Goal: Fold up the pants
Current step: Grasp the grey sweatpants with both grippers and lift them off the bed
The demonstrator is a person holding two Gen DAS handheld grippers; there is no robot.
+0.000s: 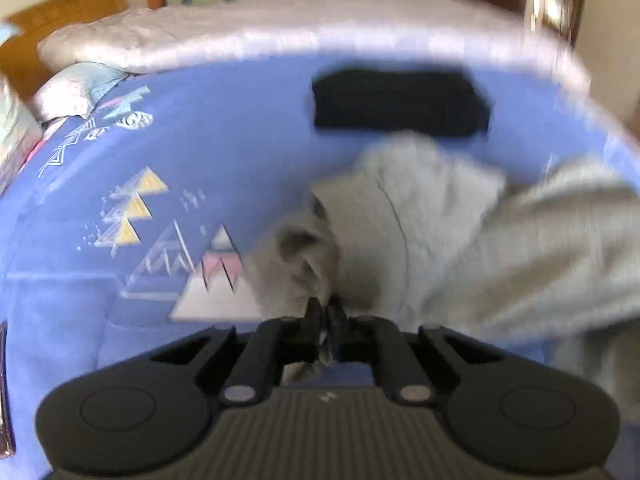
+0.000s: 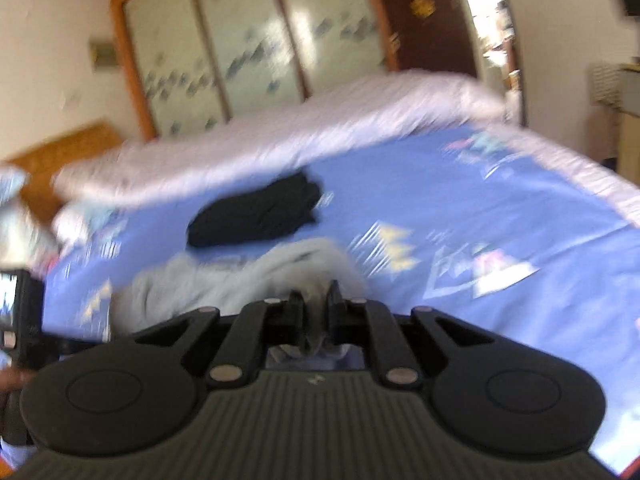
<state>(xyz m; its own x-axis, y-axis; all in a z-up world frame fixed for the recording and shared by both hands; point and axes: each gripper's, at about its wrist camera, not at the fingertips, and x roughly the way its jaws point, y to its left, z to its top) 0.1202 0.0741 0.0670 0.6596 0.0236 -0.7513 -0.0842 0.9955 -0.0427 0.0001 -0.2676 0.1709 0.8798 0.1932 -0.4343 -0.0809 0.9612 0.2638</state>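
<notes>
The grey pants [image 1: 432, 232] hang bunched above the blue patterned bed sheet [image 1: 208, 152]. My left gripper [image 1: 325, 312] is shut on a fold of the grey cloth. In the right wrist view the grey pants [image 2: 224, 280] trail to the left over the sheet [image 2: 440, 200]. My right gripper [image 2: 314, 304] is shut on another part of the same cloth. Both views are blurred by motion.
A folded black garment [image 1: 400, 100] lies on the sheet beyond the pants; it also shows in the right wrist view [image 2: 256, 212]. A white quilt [image 1: 280, 36] lies along the far side. Pillows [image 1: 72, 88] are at the left. A wardrobe [image 2: 248, 48] stands behind.
</notes>
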